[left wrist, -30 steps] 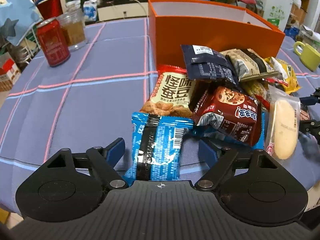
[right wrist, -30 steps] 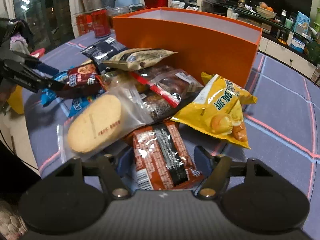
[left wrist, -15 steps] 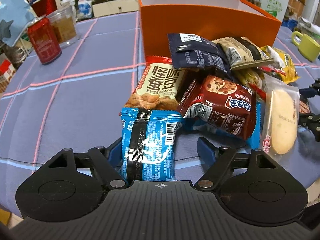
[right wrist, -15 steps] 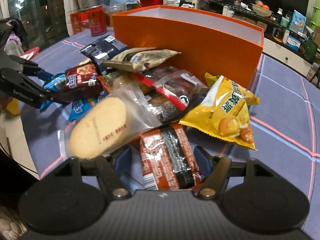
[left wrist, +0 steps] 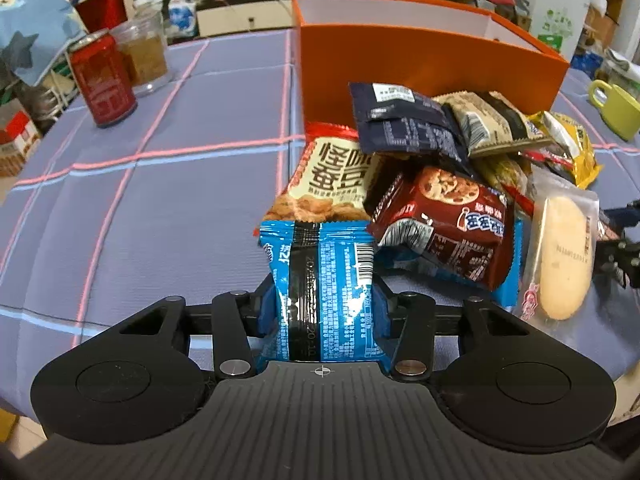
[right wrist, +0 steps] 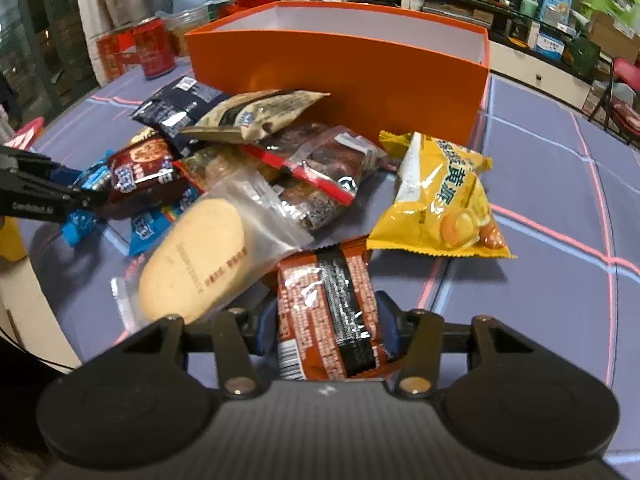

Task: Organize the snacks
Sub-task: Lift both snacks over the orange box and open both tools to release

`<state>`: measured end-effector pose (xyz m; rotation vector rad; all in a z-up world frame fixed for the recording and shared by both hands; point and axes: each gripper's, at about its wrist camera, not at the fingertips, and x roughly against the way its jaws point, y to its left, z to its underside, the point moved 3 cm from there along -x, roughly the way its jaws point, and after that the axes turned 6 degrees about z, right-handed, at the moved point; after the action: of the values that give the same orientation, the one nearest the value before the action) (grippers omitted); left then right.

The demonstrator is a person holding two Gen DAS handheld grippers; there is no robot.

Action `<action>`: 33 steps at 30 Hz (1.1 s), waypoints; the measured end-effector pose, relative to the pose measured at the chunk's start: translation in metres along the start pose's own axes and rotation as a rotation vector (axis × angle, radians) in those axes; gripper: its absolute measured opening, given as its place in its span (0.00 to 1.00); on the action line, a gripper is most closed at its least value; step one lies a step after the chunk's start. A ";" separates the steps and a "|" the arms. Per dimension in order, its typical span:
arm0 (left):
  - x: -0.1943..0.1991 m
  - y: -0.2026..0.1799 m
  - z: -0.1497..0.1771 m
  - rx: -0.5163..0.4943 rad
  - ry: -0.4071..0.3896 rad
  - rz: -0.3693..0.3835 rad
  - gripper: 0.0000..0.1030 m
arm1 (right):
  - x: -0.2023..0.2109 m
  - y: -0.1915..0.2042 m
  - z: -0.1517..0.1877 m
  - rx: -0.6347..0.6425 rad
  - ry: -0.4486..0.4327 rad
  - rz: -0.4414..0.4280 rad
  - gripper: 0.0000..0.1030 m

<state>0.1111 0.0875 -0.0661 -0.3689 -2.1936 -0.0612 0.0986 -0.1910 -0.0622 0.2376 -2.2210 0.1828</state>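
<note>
A pile of snack packets lies in front of an open orange box (left wrist: 420, 60), which also shows in the right wrist view (right wrist: 352, 76). My left gripper (left wrist: 322, 312) is shut on a blue cookie packet (left wrist: 324, 280) at the pile's near left. My right gripper (right wrist: 326, 330) is shut on a brown-orange wafer packet (right wrist: 328, 300) at the pile's near right. A clear bag with a pale biscuit (right wrist: 196, 256) lies against the wafer packet. A dark red cookie packet (left wrist: 444, 220) and a yellow packet (right wrist: 444, 200) lie in the pile.
A red can (left wrist: 102, 80) and a glass jar (left wrist: 144, 56) stand at the far left of the blue checked tablecloth (left wrist: 160, 200). A green mug (left wrist: 616, 108) stands at the far right. The table's near edge is just below both grippers.
Both grippers have closed: the left one on the blue cookie packet, the right one on the brown-orange wafer packet. Both were open around these packets a second ago.
</note>
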 end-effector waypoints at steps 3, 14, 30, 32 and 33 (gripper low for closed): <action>0.003 -0.002 -0.002 -0.012 -0.013 -0.010 0.22 | 0.002 0.003 0.002 -0.001 -0.001 0.003 0.51; 0.015 0.000 -0.009 -0.005 -0.054 -0.026 0.22 | 0.007 -0.004 0.007 -0.099 0.030 0.060 0.51; 0.067 -0.015 -0.043 0.025 -0.261 -0.020 0.22 | 0.071 0.006 -0.021 -0.113 -0.198 0.165 0.51; 0.071 -0.020 -0.050 0.014 -0.293 -0.027 0.22 | 0.068 0.009 -0.026 -0.109 -0.201 0.165 0.51; 0.072 -0.022 -0.053 0.016 -0.303 -0.036 0.21 | 0.067 0.011 -0.028 -0.107 -0.202 0.166 0.51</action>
<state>0.1049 0.0747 0.0249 -0.3481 -2.4990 -0.0067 0.0771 -0.1814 0.0071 0.0128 -2.4441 0.1347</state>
